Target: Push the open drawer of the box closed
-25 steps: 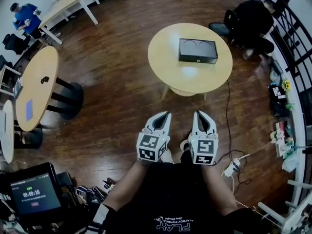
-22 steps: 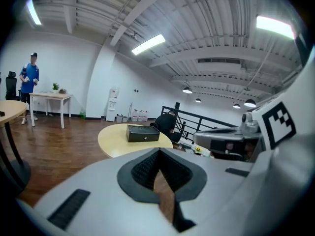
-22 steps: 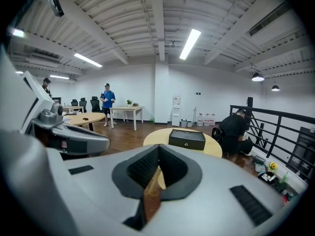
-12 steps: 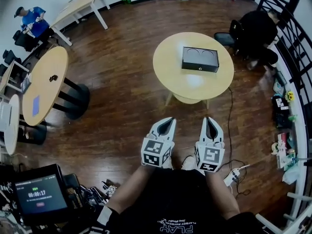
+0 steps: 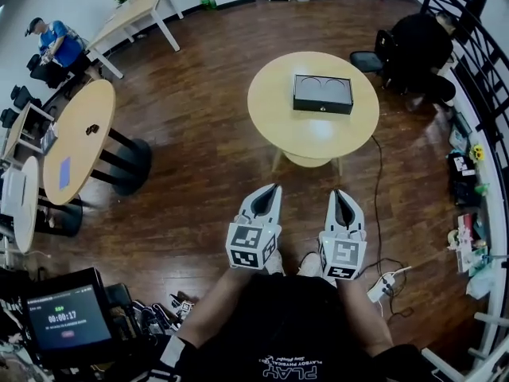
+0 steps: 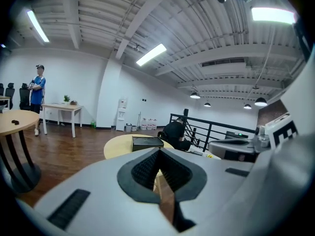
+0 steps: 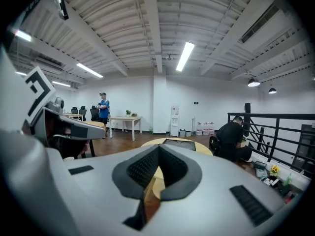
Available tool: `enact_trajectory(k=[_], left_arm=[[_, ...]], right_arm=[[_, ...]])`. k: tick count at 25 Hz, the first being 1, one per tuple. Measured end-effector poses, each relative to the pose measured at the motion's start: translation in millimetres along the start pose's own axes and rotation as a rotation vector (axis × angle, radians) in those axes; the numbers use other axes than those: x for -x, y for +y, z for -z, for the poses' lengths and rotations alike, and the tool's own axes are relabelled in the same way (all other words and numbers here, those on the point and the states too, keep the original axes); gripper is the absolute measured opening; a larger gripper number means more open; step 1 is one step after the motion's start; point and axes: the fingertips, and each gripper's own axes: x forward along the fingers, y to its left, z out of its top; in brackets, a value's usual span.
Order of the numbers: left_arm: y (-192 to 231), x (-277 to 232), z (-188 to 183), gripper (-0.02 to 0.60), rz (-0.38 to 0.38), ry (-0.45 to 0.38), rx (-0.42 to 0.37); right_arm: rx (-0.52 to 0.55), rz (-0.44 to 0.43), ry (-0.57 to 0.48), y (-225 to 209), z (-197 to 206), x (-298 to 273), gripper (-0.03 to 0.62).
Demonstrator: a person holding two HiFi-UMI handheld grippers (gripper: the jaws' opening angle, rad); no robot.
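Observation:
A black box (image 5: 323,94) with two round recesses in its top sits on a round light-wood table (image 5: 306,134), far ahead of me. Its front face carries a small knob; how far its drawer stands out I cannot tell from here. My left gripper (image 5: 274,188) and right gripper (image 5: 337,192) are held side by side close to my body, well short of the table, both shut on nothing. The box (image 6: 146,142) shows small beyond the left gripper (image 6: 158,151) and the box (image 7: 179,144) beyond the right gripper (image 7: 158,148).
Dark wood floor lies between me and the table. A cable and power strip (image 5: 383,283) lie on the floor at my right. A person in black (image 5: 417,42) sits by the railing beyond the table. Other tables (image 5: 75,138) stand at left, and a timer screen (image 5: 64,318) at lower left.
The head view has shifted slightly, so the table sits a little lower in the picture. Both grippers stay shut in front of my body, still far from the box.

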Motion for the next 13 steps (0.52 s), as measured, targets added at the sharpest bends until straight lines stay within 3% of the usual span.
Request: enact_trajectory(k=[4, 8, 13], left_arm=[[25.6, -16.8, -10.8, -0.003, -0.019, 0.015, 0.002], [-11.1, 8.4, 2.1, -0.003, -0.027, -0.005, -0.026], [-14.8, 19.8, 3.8, -0.003, -0.032, -0.008, -0.037]], right_arm=[[-0.01, -0.014, 0.035, 4.1, 1.4, -26.5, 0.005], [0.005, -0.035, -0.021, -2.3, -1.2, 13.7, 0.005], [0.009, -0.05, -0.04, 5.4, -4.2, 22.2, 0.005]])
